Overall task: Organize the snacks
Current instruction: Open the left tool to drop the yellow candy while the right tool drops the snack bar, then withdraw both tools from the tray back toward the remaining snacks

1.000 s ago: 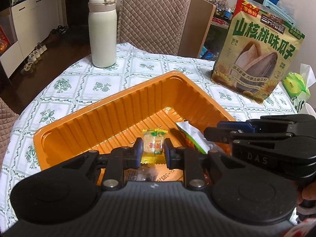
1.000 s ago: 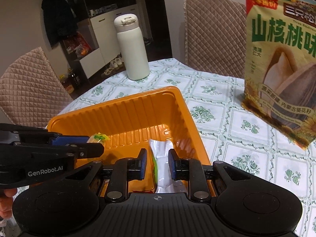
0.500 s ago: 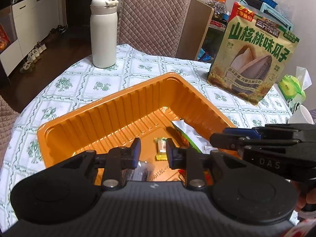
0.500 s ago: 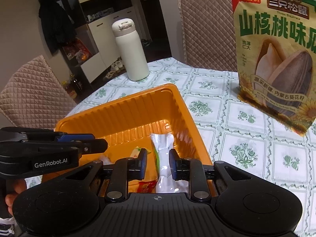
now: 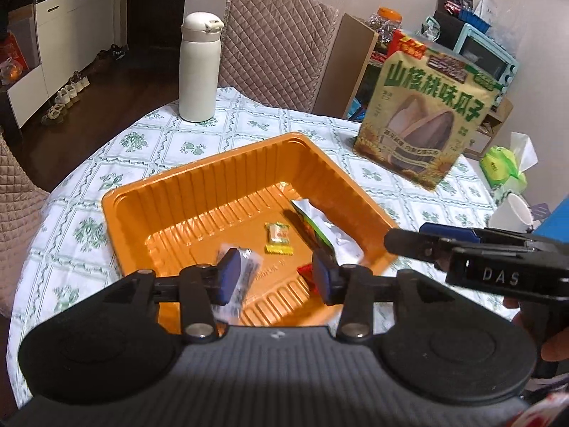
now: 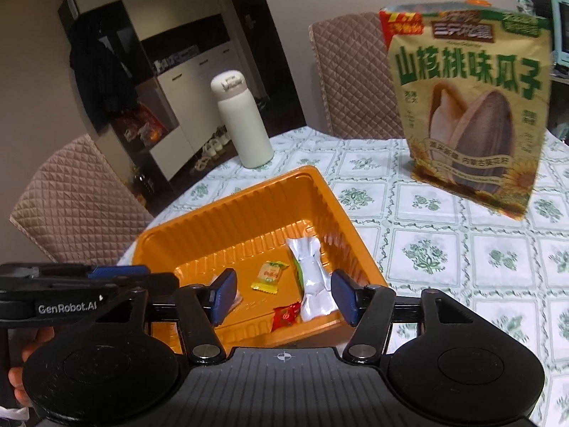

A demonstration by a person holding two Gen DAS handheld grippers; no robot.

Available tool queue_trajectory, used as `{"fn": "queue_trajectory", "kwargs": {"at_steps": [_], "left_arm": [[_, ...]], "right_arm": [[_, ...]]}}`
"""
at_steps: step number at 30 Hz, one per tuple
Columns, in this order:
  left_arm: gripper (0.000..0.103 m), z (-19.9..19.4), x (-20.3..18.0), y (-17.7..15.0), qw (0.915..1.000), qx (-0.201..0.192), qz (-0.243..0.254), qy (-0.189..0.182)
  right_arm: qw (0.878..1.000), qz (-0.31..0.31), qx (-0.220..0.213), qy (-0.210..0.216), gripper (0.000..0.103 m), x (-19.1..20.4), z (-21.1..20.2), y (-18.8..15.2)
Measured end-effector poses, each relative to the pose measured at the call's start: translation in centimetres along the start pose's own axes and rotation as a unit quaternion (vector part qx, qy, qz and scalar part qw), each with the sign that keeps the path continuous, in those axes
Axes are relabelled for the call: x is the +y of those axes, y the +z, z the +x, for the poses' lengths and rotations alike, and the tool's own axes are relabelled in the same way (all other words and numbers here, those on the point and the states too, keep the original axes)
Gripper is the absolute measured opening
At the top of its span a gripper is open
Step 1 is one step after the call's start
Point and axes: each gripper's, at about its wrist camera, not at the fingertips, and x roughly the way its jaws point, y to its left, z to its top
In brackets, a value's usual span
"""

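In the left wrist view, the left gripper (image 5: pixel 275 275) has its two blue-padded fingers spread wide apart, holding nothing. It hangs over the near edge of the ribbed orange plastic tray (image 5: pixel 185 192), which sits on the round table with a green flowered cloth (image 5: pixel 156 142). Inside the tray lies a small yellow wrapped candy (image 5: pixel 279 237), alone on the tray floor. Just to its right lies a long white and green snack packet (image 5: pixel 327 231). A clear crinkly wrapper (image 5: pixel 245 267) lies by the left finger, and a small red wrapped candy (image 5: pixel 306 272) peeks out by the right finger. The right gripper (image 5: pixel 409 243) reaches in from the side. A tall white bottle (image 5: pixel 197 71) and a big green bag of sunflower seeds (image 5: pixel 426 121) stand behind the tray.

In the right wrist view, the right gripper (image 6: pixel 282 297) is also wide open and empty, above the tray's (image 6: pixel 227 220) near end. The yellow candy (image 6: pixel 268 275), the white packet (image 6: pixel 313 281) and the red candy (image 6: pixel 285 315) lie inside, between its fingers. The seed bag (image 6: pixel 469 106) stands well apart, on the right.
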Motion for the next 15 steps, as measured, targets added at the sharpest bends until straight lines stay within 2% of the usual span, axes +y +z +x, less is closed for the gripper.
{"fn": "queue_trajectory", "kwargs": {"at_steps": [5, 9, 15], "left_arm": [[0.04, -2.8, -0.8, -1.8, 1.0, -0.002, 0.002, -0.004], [0.046, -5.2, -1.5, -3.3, 0.9999, -0.009, 0.007, -0.006], [0.048, -8.2, -2.5, -5.6, 0.9998, -0.012, 0.013, -0.013]], "right_arm": [[1.0, 0.011, -0.015, -0.007, 0.062, 0.5, -3.0, -1.0], [0.999, 0.019, -0.026, -0.012, 0.062, 0.8, -5.6, -2.1], [0.999, 0.036, -0.035, -0.013, 0.063, 1.2, -9.2, -4.1]]}}
